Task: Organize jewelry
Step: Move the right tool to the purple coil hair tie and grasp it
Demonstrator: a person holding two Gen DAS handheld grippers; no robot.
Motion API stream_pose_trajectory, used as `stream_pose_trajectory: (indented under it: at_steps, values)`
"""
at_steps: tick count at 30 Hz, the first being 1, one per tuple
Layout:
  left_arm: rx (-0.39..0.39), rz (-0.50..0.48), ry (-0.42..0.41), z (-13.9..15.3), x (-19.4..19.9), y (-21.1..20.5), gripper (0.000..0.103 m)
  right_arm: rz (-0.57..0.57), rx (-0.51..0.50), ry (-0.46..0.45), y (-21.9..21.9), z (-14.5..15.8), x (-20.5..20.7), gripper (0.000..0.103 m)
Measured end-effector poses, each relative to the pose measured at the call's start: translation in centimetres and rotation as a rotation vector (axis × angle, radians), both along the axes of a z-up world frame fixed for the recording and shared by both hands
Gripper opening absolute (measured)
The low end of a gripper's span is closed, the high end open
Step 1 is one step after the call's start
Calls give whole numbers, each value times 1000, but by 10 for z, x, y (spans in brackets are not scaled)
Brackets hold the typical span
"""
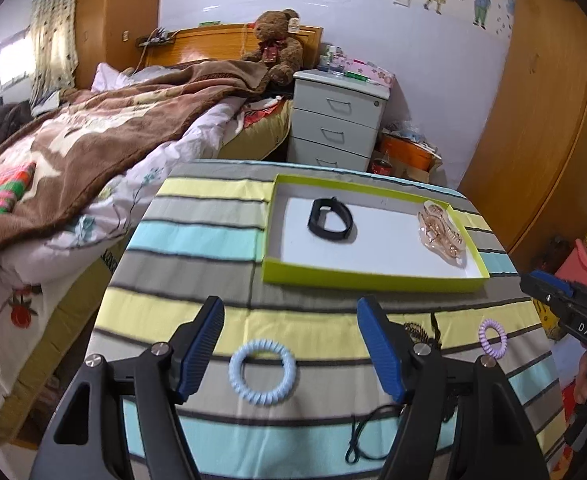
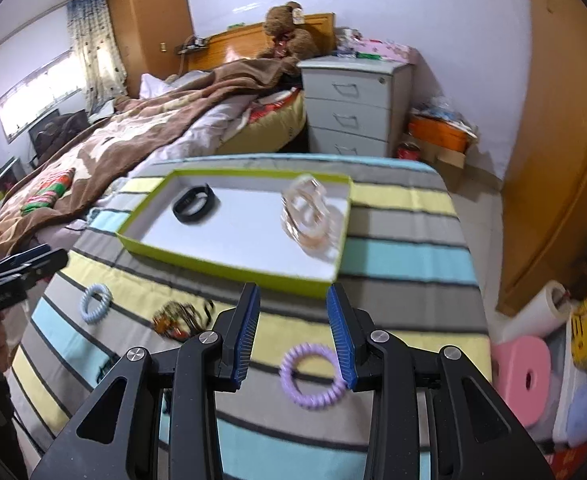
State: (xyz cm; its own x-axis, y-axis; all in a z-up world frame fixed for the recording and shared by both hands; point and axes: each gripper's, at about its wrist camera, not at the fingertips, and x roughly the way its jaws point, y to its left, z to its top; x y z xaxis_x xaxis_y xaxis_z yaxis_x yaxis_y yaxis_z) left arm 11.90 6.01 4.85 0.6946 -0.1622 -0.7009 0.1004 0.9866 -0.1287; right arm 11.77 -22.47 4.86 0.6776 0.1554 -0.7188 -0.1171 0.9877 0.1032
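Note:
A lime-green tray (image 1: 365,280) (image 2: 229,268) with a white floor stands on the striped cloth. In it lie a black wristband (image 1: 330,220) (image 2: 194,203) and a rose-gold hair claw (image 1: 441,234) (image 2: 311,216). My left gripper (image 1: 290,304) is open above a pale blue spiral hair tie (image 1: 262,372) (image 2: 95,303), which lies flat on the cloth. My right gripper (image 2: 293,288) is open over a purple spiral hair tie (image 2: 313,374) (image 1: 492,338); its right finger covers the tie's edge. A dark hair clip (image 2: 177,318) (image 1: 419,332) lies between the two ties.
A black cord (image 1: 369,436) lies near the cloth's front edge. A bed with a brown blanket (image 1: 73,152) borders the table on the left. Behind stands a grey drawer unit (image 1: 339,120). Pink rolls (image 2: 525,376) and clutter sit on the floor at the right.

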Motion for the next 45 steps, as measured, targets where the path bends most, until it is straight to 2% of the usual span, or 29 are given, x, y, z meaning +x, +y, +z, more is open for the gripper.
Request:
stream_pose_trajectory:
  at_steps: [7, 14, 33, 35, 36, 37, 45]
  values:
    - [-39, 52, 23, -19, -20, 27, 71, -70, -33, 61, -17, -30, -13, 36]
    - [-47, 120, 52, -34, -32, 52, 72, -96, -70, 78, -28, -48, -18, 36]
    - [-55, 99, 103, -47, -38, 49, 73, -41, -123, 130, -11, -67, -9, 36]
    - [-55, 101, 111, -48, -38, 50, 73, -46, -118, 125, -10, -67, -11, 28]
    - [-56, 102, 115, -49, -37, 50, 73, -47, -119, 123, -10, -67, -11, 17]
    - [-55, 98, 116, -49, -38, 50, 73, -46, -120, 122, -9, -67, -11, 13]
    - [-55, 95, 128, -50, -30, 54, 73, -69, -92, 113, -11, -65, -15, 10]
